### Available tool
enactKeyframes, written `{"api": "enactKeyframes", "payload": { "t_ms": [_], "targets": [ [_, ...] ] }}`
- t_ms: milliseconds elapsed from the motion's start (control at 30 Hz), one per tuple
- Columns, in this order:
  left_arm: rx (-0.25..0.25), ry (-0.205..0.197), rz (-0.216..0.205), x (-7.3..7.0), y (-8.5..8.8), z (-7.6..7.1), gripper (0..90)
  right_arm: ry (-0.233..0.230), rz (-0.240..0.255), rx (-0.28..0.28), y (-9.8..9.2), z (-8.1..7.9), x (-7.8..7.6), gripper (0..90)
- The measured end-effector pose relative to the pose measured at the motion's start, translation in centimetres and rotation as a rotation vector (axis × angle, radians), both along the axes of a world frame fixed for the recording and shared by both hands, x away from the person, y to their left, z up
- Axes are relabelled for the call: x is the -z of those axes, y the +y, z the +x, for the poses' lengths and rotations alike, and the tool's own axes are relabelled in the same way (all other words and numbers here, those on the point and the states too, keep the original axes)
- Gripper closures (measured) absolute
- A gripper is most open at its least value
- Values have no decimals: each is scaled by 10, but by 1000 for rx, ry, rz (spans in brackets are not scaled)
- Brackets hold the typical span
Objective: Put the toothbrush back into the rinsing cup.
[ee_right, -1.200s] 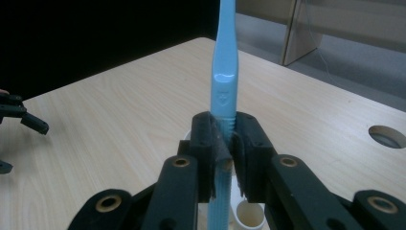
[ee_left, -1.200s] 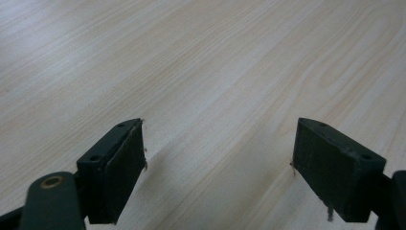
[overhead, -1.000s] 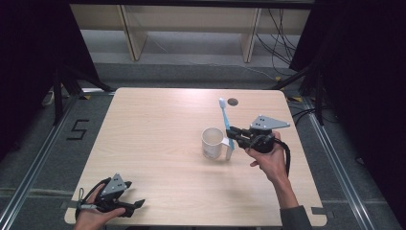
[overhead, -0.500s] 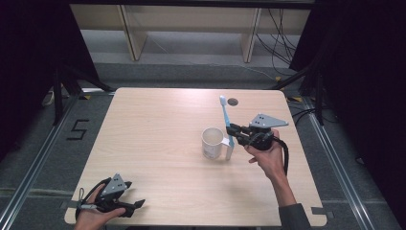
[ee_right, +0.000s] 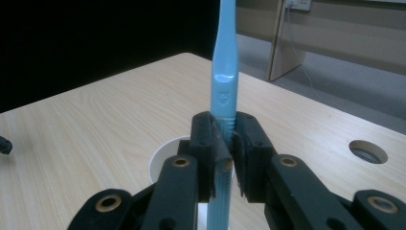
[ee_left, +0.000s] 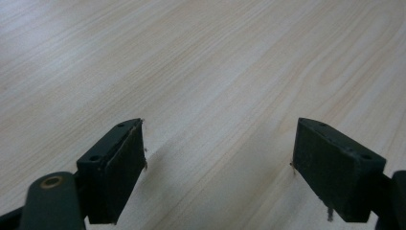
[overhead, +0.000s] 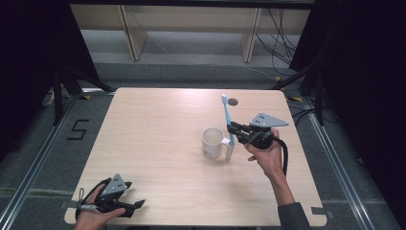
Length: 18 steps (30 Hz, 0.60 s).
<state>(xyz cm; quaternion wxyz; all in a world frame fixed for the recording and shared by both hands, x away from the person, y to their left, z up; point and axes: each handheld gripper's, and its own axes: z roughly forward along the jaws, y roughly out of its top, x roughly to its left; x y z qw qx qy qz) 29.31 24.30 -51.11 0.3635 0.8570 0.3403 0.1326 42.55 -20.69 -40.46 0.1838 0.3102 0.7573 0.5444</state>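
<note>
Upright in the right gripper [overhead: 233, 129] stands a light blue toothbrush [overhead: 227, 120], its long axis close to vertical. In the high view its brush head points up and away toward the far edge of the table [overhead: 158, 120], while its lower end hangs down just beside the handle of a white mug [overhead: 212, 143]. The jaws are pressed together on the toothbrush shaft, pinching it a little below its middle; the right gripper view shows the two black pads clamped on either side of the ribbed part of the handle [ee_right: 225, 139], with the neck rising straight out of the top of that picture. Below the jaws the round rim of the mug [ee_right: 163, 160] lies almost directly under the toothbrush. Whether the lower tip touches the mug or the table cannot be told. A small round hole [overhead: 233, 101] sits in the table just beyond the brush head.

The left gripper [overhead: 131, 207] rests low at the near left corner of the table, well apart from the mug. Its jaws stand spread wide over bare wood [ee_left: 215, 72], with nothing between them.
</note>
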Motion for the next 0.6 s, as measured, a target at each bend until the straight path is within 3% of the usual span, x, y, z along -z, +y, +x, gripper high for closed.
{"api": "enactKeyframes", "payload": {
  "t_ms": [33, 100, 167, 200, 300, 367, 433, 500, 533, 600],
  "targets": [
    [0, 0, 1, 0, 0, 0, 178, -14, -18, 7, -1, 1, 0, 794],
    [1, 0, 0, 0, 0, 0, 178, 4, -9, 8, -1, 1, 3, 794],
    [5, -1, 3, 0, 0, 0, 178, -13, -4, 11, 0, 3, 5, 794],
    [3, -1, 1, 0, 0, 0, 178, 15, -10, 9, 0, 1, 5, 794],
    [-2, -3, 2, 0, 0, 0, 178, 12, -10, 19, 2, 0, 6, 794],
    [-1, -3, 1, 0, 0, 0, 178, -14, -16, -1, 1, 3, 7, 794],
    [2, -5, 13, -1, 1, 0, 178, 1, -16, 7, 2, 2, 8, 794],
    [1, -5, 12, -1, 1, 0, 178, -28, -37, 6, 0, 3, 9, 794],
    [-1, -4, 6, -1, 0, 0, 178, -5, -17, 14, 1, 2, 10, 794],
    [2, -3, 5, -1, 0, 0, 178, -5, -29, 7, 0, 2, 11, 794]
  ]
}}
